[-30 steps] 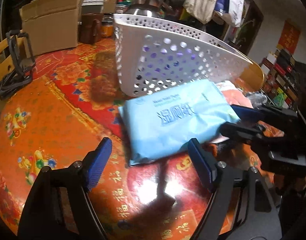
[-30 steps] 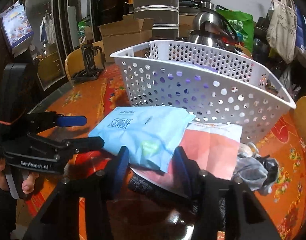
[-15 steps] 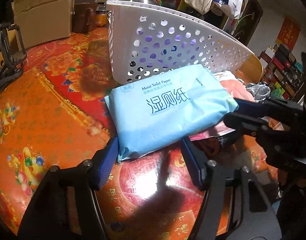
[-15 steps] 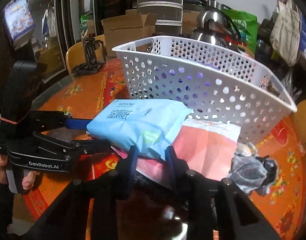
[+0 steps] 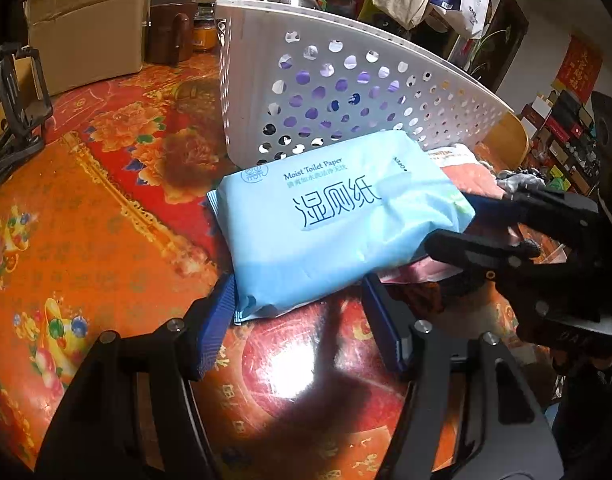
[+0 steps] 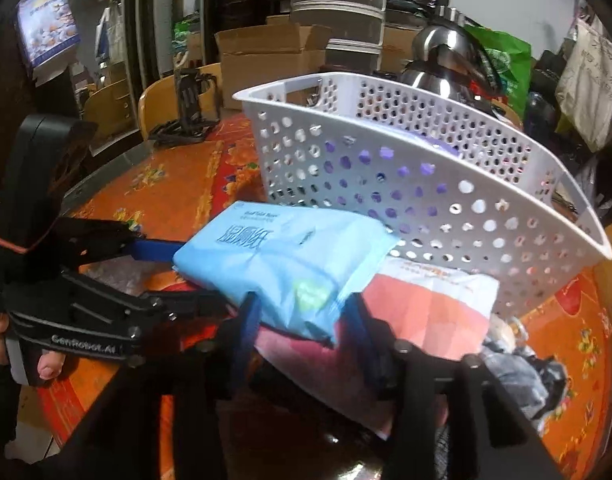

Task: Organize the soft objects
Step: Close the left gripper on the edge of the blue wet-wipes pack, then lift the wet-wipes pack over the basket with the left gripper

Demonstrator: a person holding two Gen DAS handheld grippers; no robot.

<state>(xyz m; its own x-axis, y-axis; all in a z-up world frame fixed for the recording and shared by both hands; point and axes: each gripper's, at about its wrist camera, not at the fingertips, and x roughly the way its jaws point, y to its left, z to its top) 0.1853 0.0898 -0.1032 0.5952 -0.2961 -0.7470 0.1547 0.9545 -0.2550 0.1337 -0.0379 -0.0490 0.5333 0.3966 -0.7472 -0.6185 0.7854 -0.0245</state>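
Left wrist: glossy blue pillow-shaped wipes pack (image 5: 338, 216), perforated white plastic basket (image 5: 346, 80).

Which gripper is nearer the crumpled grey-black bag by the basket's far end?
Right. The right gripper grips the blue wipes pack at the end toward the bag; the left gripper holds the opposite end.

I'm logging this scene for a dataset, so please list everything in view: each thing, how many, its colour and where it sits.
Moist toilet paper pack: one, light blue, lying in front of the basket, partly over the pink pack, between both grippers' fingers.
Perforated basket: one, white, on the table behind the packs; something purple inside.
Pink pack: one, pink and white, under the blue pack.
Crumpled bag: one, grey-black, right of the pink pack.
Table: one, orange-red floral cover.
Cardboard box: one, brown, at the table's far side.
Kettle: one, steel, behind the basket.
Left gripper: black, blue pads, at the pack's near end.
Right gripper: black, closed on the pack's corner.
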